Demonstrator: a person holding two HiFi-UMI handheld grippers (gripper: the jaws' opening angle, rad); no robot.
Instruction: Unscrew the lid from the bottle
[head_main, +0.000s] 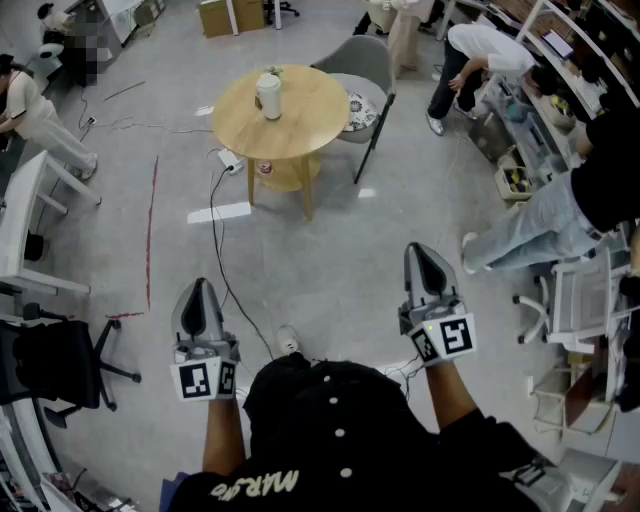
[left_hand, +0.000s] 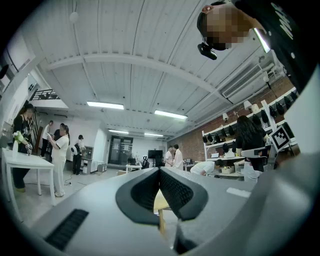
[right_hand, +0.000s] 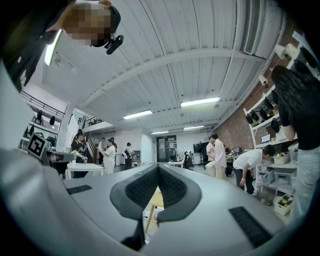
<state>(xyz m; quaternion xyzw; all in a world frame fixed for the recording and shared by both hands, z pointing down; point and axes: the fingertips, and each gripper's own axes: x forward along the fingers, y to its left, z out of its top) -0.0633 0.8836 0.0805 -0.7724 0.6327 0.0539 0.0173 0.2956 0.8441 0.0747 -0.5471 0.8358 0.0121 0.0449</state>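
A white bottle (head_main: 268, 96) with a lid stands upright on a round wooden table (head_main: 305, 125) in the far middle of the head view. Both grippers hang well short of it, over bare floor near my body. My left gripper (head_main: 200, 287) is shut with nothing between its jaws, and my right gripper (head_main: 421, 251) is shut and empty too. In the left gripper view the jaws (left_hand: 160, 170) meet, and a slice of the table (left_hand: 159, 202) shows below them. The right gripper view shows its jaws (right_hand: 158, 166) closed, with the table (right_hand: 155, 197) under them.
A grey chair (head_main: 362, 72) stands behind the table. Cables (head_main: 224, 262) run across the floor toward me, beside a red tape line (head_main: 152, 230). A white desk (head_main: 22, 215) and a black office chair (head_main: 60, 360) sit at left. People (head_main: 545, 228) and shelving crowd the right.
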